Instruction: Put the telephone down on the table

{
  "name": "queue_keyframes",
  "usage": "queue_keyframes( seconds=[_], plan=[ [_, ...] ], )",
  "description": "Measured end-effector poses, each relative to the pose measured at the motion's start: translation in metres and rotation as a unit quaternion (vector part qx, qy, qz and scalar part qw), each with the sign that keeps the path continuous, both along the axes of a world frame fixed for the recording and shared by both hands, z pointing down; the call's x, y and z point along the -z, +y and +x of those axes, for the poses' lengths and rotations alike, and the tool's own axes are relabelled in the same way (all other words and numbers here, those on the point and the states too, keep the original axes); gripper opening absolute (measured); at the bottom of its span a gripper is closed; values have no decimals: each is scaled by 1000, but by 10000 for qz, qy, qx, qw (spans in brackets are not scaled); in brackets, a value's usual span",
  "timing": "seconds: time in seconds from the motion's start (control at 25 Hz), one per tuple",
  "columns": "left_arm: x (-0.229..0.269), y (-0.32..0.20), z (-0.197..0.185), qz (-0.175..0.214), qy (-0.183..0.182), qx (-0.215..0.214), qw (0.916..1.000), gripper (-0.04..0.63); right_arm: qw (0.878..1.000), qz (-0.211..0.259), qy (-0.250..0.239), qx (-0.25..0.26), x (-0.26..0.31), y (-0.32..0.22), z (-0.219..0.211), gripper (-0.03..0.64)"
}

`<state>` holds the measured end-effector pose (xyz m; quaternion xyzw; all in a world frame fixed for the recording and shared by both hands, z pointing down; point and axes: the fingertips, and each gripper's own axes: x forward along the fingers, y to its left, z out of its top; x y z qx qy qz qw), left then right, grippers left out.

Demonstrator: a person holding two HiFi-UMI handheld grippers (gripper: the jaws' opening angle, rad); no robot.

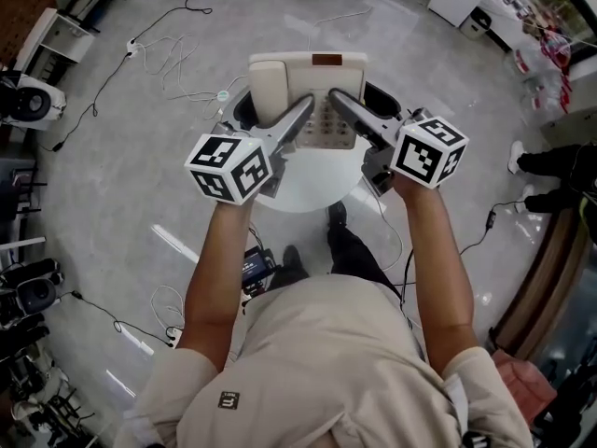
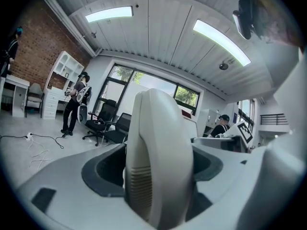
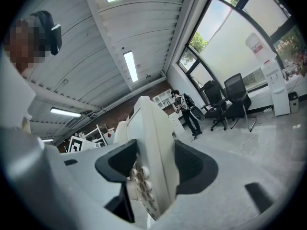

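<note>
I am holding the telephone point(image 1: 312, 91) with both tools. My left gripper point(image 1: 300, 112) is pinching the handset point(image 2: 158, 162) across its width, with the dark pads pressing on either side of it. My right gripper point(image 1: 338, 101) is clamping the edge of the base next to the keypad point(image 3: 139, 181), and its jaws are only as far apart as the casing is thick.

From the head view, the phone is hanging in front of me over the far part of the round white table point(image 1: 312, 189). It seems to be lifted clear of the top, though I cannot make out the gap.

I am judging the set to be hard, smooth plastic, light but hollow and likely to slip. The handset may only be resting in its cradle, so I am thinking the grip on the base should carry the weight. I would also lower both sides level so nothing tips out.

The tabletop looks flat and glossy, so the phone could slide on it. Beyond it, pale polished floor point(image 1: 121, 157) is spreading out, with loose cables point(image 1: 168, 59) trailing across it. Farther off are office chairs point(image 2: 103, 121), a brick wall point(image 2: 33, 56), tall windows point(image 3: 240, 37) and strip lights point(image 2: 109, 13).
</note>
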<state>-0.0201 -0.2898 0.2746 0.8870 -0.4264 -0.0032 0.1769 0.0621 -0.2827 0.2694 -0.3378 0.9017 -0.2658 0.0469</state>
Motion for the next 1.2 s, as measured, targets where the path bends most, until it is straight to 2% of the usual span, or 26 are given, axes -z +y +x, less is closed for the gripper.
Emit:
queue_keyframes(
  seconds=[0.68, 1.2],
  plan=[
    [-70, -56, -8, -557, -149, 95, 9983, 376, 9986, -506, -148, -8, -70, -59, -7, 236],
    [-139, -78, -10, -1183, -267, 169, 9925, 376, 9944, -1011, -270, -115, -140, -82, -7, 238]
  ],
)
